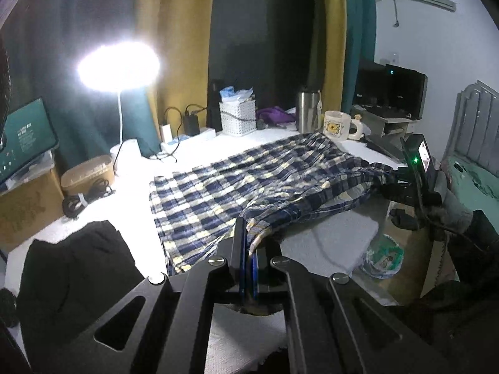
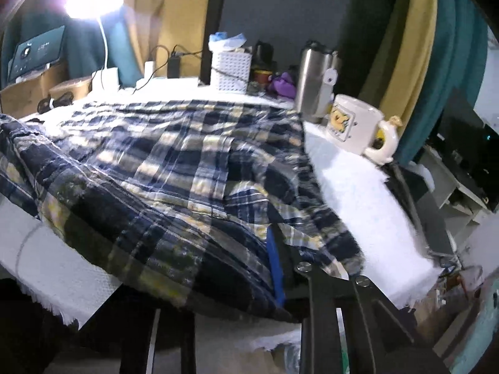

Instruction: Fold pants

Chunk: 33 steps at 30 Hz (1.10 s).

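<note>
Your plaid pants (image 1: 249, 180) lie spread across the white-covered table (image 1: 336, 230), blue, navy and pale yellow checks running from about 8 o'clock to 2 o'clock in the left wrist view. Most of the cloth lies flat; the near edge is lifted off the cover at two places.

Your left gripper (image 1: 248, 246) points forward and down at the near hem, at 6 o'clock in its own view. Its jaws are pressed together with a fold of the hem pinched between the blue pads (image 1: 242, 268), and the cloth rises in a small peak from the table to that grip.

Your right gripper (image 2: 280, 258) comes in low at the table's near edge, at about 5 o'clock in the right wrist view, rolled so its fingers stand tilted. The plaid cloth drapes over its tips; one blue pad (image 2: 276, 268) shows below the fabric and the other finger is hidden under it. The jaws are narrowly set with cloth between them, but you cannot tell from here whether the pads press on it. In the left wrist view that gripper sits at 3 o'clock, its body (image 1: 418, 168) at the pants' far right corner.

Beyond the pants, at 1 o'clock, a white mug (image 1: 340, 126) stands just beside the cloth, with a steel tumbler (image 1: 307, 112) behind it. A white perforated basket (image 1: 237, 117) sits at 12 o'clock, a lit lamp (image 1: 118, 67) at 10 o'clock, and a black garment (image 1: 75, 268) lies at 8 o'clock.
</note>
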Each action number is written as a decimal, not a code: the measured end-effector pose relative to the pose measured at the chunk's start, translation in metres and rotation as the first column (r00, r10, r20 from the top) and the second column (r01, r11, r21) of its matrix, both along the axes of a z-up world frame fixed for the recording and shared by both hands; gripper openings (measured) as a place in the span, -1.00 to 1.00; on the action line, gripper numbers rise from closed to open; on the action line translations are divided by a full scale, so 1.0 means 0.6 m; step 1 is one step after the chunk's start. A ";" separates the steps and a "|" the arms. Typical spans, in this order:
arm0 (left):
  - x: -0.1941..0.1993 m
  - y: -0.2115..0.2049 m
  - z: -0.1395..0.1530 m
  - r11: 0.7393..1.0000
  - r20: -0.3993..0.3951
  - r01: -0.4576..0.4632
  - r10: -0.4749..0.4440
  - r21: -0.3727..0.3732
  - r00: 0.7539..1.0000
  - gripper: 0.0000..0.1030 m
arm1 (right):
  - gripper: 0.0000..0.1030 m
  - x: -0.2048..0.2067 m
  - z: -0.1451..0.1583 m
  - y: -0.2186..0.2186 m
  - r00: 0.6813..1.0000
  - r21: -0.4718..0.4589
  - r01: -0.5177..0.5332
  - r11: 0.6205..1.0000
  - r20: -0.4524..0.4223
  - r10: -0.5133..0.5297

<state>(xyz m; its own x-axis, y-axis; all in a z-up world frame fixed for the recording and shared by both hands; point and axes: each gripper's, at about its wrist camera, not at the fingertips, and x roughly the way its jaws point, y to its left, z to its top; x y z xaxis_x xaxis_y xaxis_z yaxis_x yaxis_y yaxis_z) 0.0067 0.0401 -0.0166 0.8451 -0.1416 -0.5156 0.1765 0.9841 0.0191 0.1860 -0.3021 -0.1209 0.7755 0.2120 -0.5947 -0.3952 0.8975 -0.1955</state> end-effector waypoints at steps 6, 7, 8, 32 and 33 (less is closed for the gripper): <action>-0.016 -0.012 0.033 1.000 0.056 0.015 -0.016 0.021 0.998 -0.97 | -0.51 -0.019 0.051 -0.029 0.998 0.053 0.033 0.998 0.057 -0.036; -0.021 -0.014 0.042 0.999 0.072 0.019 -0.020 0.026 0.997 -0.97 | -0.51 -0.022 0.059 -0.031 0.997 0.055 0.034 0.998 0.065 -0.037; -0.025 -0.016 0.047 0.999 0.082 0.020 -0.022 0.029 0.996 -0.97 | -0.52 -0.027 0.067 -0.034 0.996 0.059 0.035 0.998 0.076 -0.039; -0.119 -0.085 0.136 0.980 0.175 0.091 -0.123 0.177 0.977 -0.97 | -0.73 -0.129 0.135 -0.086 0.983 0.102 0.035 0.994 0.175 -0.053; -0.121 -0.087 0.137 0.979 0.175 0.093 -0.125 0.181 0.977 -0.97 | -0.73 -0.135 0.137 -0.090 0.983 0.104 0.039 0.994 0.177 -0.057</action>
<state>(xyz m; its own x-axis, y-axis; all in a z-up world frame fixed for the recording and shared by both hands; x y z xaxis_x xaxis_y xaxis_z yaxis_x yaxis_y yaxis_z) -0.0657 -0.0121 0.0657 0.9122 -0.1617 -0.3765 0.2603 0.9384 0.2275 0.1047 -0.3560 -0.0390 0.8783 0.2231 -0.4229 -0.3178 0.9332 -0.1677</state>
